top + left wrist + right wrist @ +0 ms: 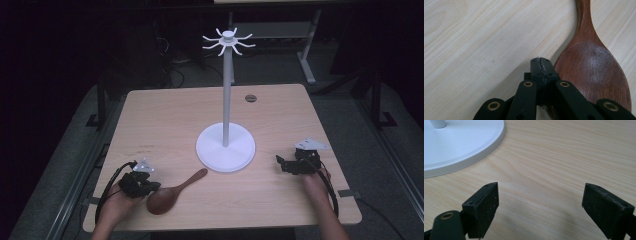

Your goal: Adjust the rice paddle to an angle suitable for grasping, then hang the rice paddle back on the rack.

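Your left hand-held gripper sits closed just beside the dark wooden spoon; open it, then grasp. Your right hand-held gripper waits open.

Dark wooden spoon flat on table, bowl near.

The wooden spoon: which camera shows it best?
The left gripper view: the wooden spoon lies close up, its bowl and grain clear, beside the shut left gripper. The high view shows the whole spoon, small, on the table. The right gripper view looks elsewhere.
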`<state>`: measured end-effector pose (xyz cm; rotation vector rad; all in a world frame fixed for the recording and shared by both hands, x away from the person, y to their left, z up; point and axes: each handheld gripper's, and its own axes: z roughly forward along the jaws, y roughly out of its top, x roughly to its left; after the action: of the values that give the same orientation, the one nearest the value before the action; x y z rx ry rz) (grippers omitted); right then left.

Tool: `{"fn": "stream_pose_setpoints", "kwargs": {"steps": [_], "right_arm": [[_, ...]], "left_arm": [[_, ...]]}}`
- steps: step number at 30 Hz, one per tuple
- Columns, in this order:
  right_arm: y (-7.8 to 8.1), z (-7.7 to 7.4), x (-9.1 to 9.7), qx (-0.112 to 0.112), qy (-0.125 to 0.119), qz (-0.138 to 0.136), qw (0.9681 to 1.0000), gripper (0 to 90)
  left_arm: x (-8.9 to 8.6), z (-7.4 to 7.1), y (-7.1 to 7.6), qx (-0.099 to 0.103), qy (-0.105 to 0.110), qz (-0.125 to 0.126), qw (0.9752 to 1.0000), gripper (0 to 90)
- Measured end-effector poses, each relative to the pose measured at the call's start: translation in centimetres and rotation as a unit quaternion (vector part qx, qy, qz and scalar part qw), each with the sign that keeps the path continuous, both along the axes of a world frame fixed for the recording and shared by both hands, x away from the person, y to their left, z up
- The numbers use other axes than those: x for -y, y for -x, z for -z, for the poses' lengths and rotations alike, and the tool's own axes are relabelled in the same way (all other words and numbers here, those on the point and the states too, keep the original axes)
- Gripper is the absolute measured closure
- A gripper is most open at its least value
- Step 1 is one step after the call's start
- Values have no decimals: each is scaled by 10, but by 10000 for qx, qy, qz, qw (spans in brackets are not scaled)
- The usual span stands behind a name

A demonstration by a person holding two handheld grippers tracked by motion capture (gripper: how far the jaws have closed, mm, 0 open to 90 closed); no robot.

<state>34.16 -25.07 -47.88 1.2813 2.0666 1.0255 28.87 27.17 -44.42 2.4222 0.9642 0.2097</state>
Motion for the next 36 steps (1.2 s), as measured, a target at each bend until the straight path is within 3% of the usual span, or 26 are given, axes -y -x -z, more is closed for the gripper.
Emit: {"fn": "stream_pose_setpoints", "kwargs": {"steps": [4, 5, 8, 15, 19, 25, 29, 36], "right_arm": [[0, 0, 0, -2, 4, 1, 10000, 134], [0, 0, 0, -4, -1, -8, 10000, 134], [0, 0, 1, -4, 9, -16, 10000, 134], [0, 0, 0, -6, 19, -13, 10000, 135], [0, 0, 0, -5, 17, -10, 10000, 134], [0, 0, 0, -13, 21, 3, 10000, 134], [0, 0, 0, -18, 25, 10, 10000, 134], [-1, 0, 0, -27, -8, 29, 10000, 134]], "left_arm": [[0, -4, -2, 3, 47, -45, 10000, 879], [1, -7, -1, 17, 18, -31, 10000, 818], [5, -14, -1, -25, 165, -37, 9999, 770], [24, -27, -6, -54, -75, 86, 9999, 697], [39, -36, -11, -279, -222, 112, 9993, 654], [54, -37, -16, -427, -409, 292, 9978, 613], [61, -39, -18, -549, -406, 351, 9970, 608], [82, -37, -24, -753, -553, 614, 9937, 609]]}}
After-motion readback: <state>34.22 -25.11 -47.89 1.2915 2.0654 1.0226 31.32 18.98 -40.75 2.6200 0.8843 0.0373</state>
